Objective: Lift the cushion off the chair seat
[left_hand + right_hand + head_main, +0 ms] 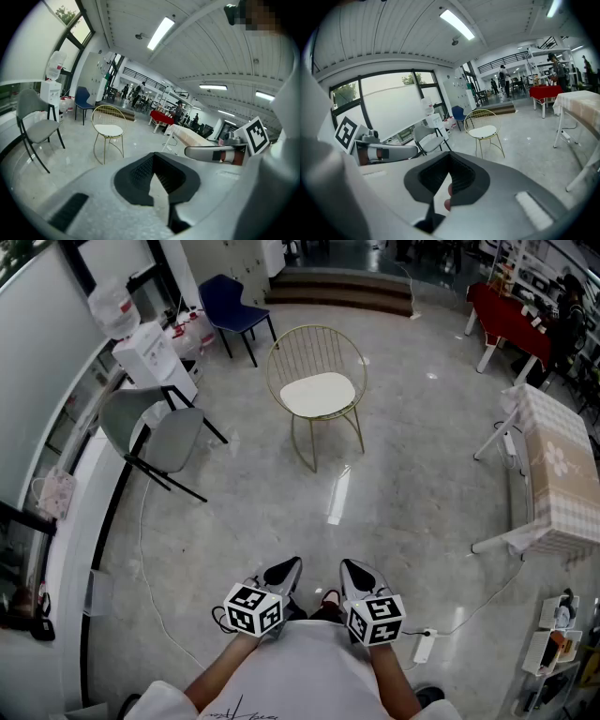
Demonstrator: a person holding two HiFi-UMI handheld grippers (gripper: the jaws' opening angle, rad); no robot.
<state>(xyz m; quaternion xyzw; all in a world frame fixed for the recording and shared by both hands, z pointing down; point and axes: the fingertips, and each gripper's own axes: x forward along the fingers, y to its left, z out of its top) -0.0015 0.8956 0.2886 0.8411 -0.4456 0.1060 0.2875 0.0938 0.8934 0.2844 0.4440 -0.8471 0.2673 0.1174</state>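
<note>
Grippers first: the left gripper (284, 573) has its jaws pressed together with nothing between them, as the left gripper view (154, 176) confirms; the right gripper (354, 573) is the same, jaws closed and empty (447, 177). Both are held side by side, close in front of the person's white shirt (300, 676), tilted a little downward over bare floor (281, 512) and touching nothing. A small reddish patch shows through the gap at the right jaws; what it is I cannot tell.

Now the cushion (319, 393): white and round, it lies flat on the seat of the gold wire chair (317, 351), well apart from both grippers, straight ahead across the open floor. From the left gripper it sits ahead and to the left (108, 130); from the right gripper, ahead and a touch to the right (483, 131).

A grey chair (155, 432) stands to the left of the wire chair, and a table with a checked cloth (558, 470) stands off to the right.

As for writing: each marker cube (253, 608) carries black-and-white square patterns; the script on the shirt is too small to read.
</note>
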